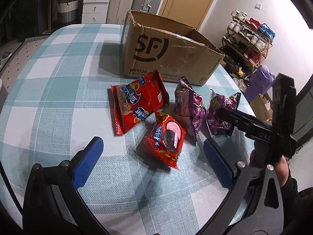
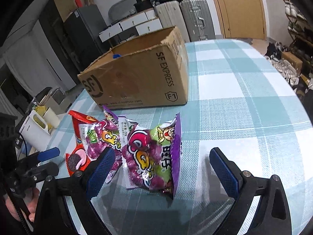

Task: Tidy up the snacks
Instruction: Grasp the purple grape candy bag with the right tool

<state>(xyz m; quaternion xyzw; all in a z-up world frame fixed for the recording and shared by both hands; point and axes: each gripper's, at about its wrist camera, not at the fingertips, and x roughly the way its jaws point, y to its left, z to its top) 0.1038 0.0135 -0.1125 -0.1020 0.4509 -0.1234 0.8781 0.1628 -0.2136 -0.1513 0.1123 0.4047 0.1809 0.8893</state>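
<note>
An open SF cardboard box point(image 1: 166, 54) stands on the checked tablecloth; it also shows in the right wrist view point(image 2: 137, 78). In front of it lie a large red snack bag point(image 1: 137, 99), a red Oreo pack point(image 1: 166, 139), and two purple candy bags point(image 1: 187, 107) point(image 1: 223, 113). My left gripper point(image 1: 154, 154) is open, its jaws on either side of the Oreo pack, just short of it. My right gripper point(image 2: 162, 168) is open around the nearer purple candy bag point(image 2: 152, 156). The other purple bag point(image 2: 103, 137) and the Oreo pack point(image 2: 76, 160) lie to its left.
The table point(image 1: 49, 78) has a blue-white checked cloth. A shoe rack point(image 1: 248, 39) and purple bag stand off the table's side. Suitcases, drawers and a door line the far wall. A white container point(image 2: 39, 129) sits beyond the table edge.
</note>
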